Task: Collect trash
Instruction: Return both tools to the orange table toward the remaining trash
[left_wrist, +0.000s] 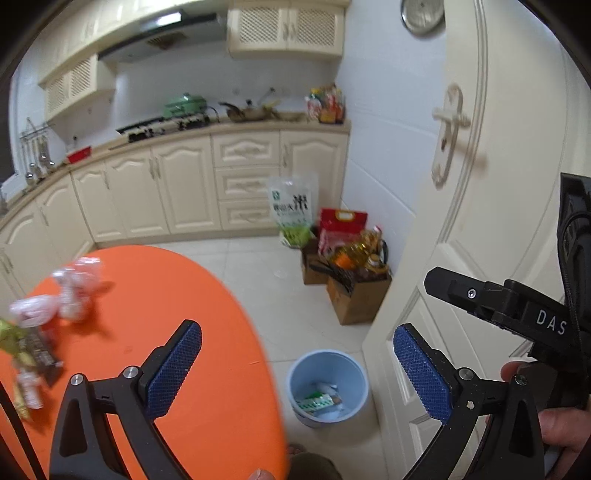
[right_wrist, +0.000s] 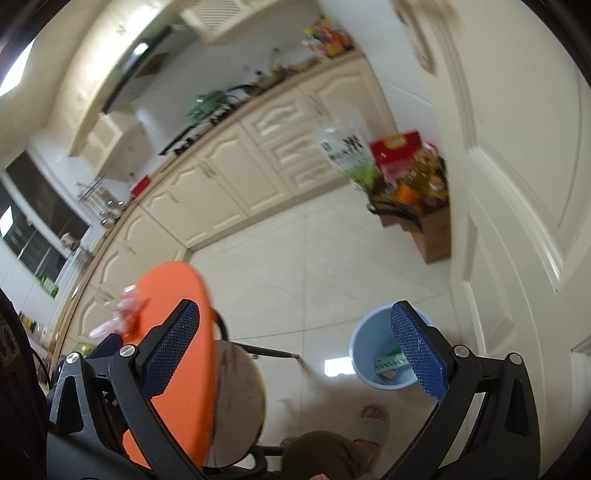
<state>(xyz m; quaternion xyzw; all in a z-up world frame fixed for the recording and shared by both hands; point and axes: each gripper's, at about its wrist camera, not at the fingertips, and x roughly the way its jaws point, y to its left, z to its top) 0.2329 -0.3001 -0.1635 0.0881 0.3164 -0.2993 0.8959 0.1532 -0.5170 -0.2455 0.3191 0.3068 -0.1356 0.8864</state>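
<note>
Both my grippers are empty, jaws spread wide. My left gripper hangs over the near edge of the orange table; my right gripper is off the table's right side, above the floor, near the blue bin.

The bin stands on the tile floor, just right of the table and beside the white door. It already holds a green-and-white wrapper plus something pale, too small to name.

Trash left to collect: crumpled clear plastic on the far-left part of the tabletop, a pinkish-white wad just beside it, and a blurred pile of wrappers at the left edge, greenish and dark. Motion blur here, so I cannot tell how many pieces there are.

Key relation: all remaining trash lies forward and to the left of my left gripper, well apart from it, while the bin lies to the right and below. My left gripper is clearly nearer the trash; my right is nearer the bin, with the table standing between it and the trash.

The wrapper pile looks elongated, running roughly near-to-far along the table's left edge, though the blur makes that unsure. The clear plastic has no clear long axis.

My judgement: next pick goes to the left gripper, swinging left across the table, then carrying back right to the bin.
</note>
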